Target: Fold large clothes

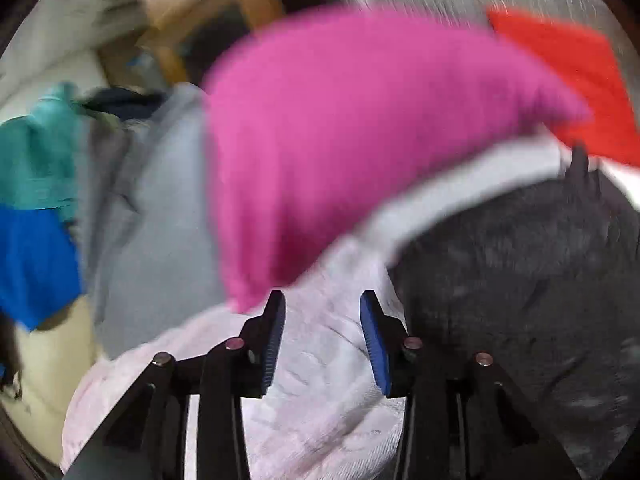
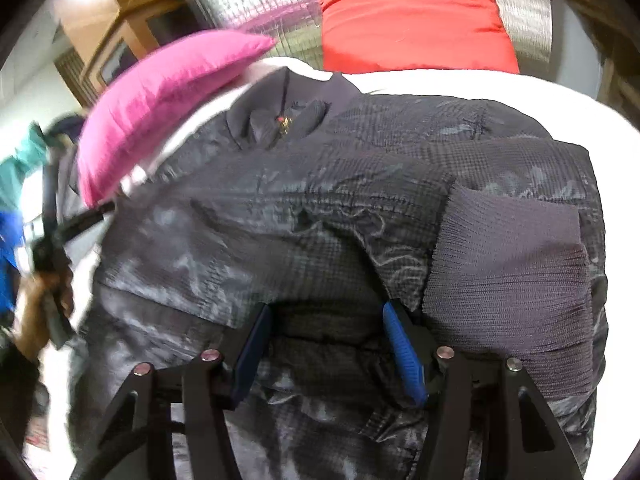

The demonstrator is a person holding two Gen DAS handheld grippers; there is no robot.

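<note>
A dark grey patterned jacket lies on a white bed sheet, its collar toward the far side and a ribbed cuff folded over its right part. My right gripper is open right above the jacket's near part, holding nothing. In the left wrist view the jacket is at the right. My left gripper is open and empty over the pale sheet, left of the jacket. It also shows in the right wrist view at the left edge, blurred.
A pink pillow and a red pillow lie at the head of the bed. A pile of grey, teal and blue clothes sits at the left. A wooden cabinet stands behind.
</note>
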